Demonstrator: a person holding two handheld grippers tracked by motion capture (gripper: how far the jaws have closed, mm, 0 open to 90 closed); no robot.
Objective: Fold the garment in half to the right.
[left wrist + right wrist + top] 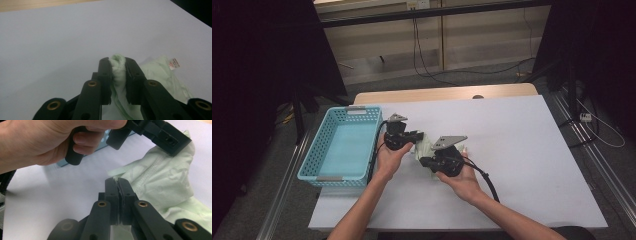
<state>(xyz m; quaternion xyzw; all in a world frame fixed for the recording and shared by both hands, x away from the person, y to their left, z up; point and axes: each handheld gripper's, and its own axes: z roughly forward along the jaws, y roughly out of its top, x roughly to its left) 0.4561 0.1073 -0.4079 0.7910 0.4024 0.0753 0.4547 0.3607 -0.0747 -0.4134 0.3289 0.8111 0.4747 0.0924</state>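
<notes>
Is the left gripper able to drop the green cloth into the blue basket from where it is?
Probably yes. The left gripper pinches the green cloth right beside the blue basket, with bare table between. But the right gripper also grips the cloth and would likely have to let go first.

Dim room in the high view, dark at both sides, while the white table (512, 150) catches even overhead light. Both gripper views look soft and slightly grainy, near jaws blurred, faint shadows on the tabletop, no harsh glare.
</notes>
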